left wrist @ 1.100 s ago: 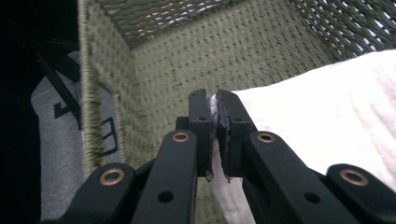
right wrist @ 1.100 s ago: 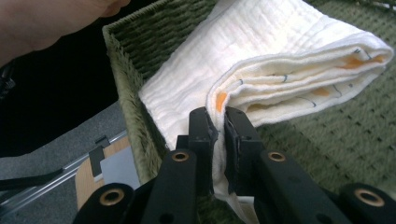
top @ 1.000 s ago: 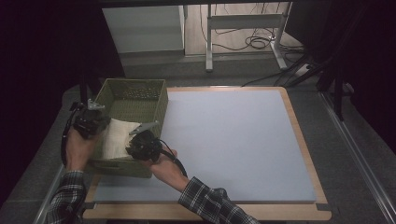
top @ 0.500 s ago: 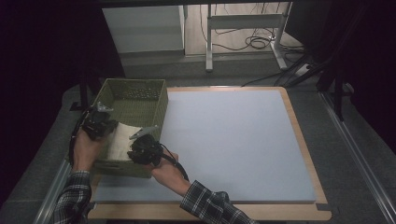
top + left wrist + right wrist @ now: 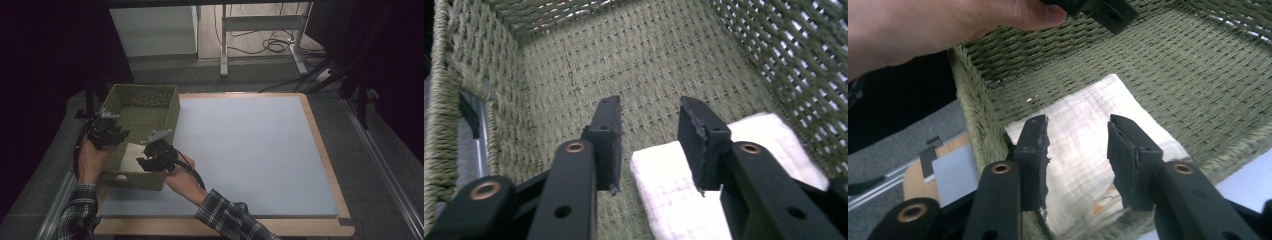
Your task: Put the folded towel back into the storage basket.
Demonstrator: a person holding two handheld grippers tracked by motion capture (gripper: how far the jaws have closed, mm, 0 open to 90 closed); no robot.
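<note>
My right gripper [image 5: 145, 162] hangs over the near rim of the green woven basket [image 5: 167, 107], my left gripper [image 5: 111, 134] over its left wall, and the blue mat [image 5: 250, 150] lies wide open to the right. Both sets of jaws have just been opening and stand partly apart, gripping nothing. The folded white cloth [image 5: 1088, 145] lies flat on the basket floor (near corner, below the jaws).

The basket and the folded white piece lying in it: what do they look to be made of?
Basket: olive-green woven cord or twine, matt; tight plaited rows on the floor and an open lattice on one side wall in the left gripper view. Whether it is paper cord or fibre is unclear. White piece: soft cloth, probably a gauzy cotton; fine crinkled weave, folded flat, faint stains near one corner.
</note>
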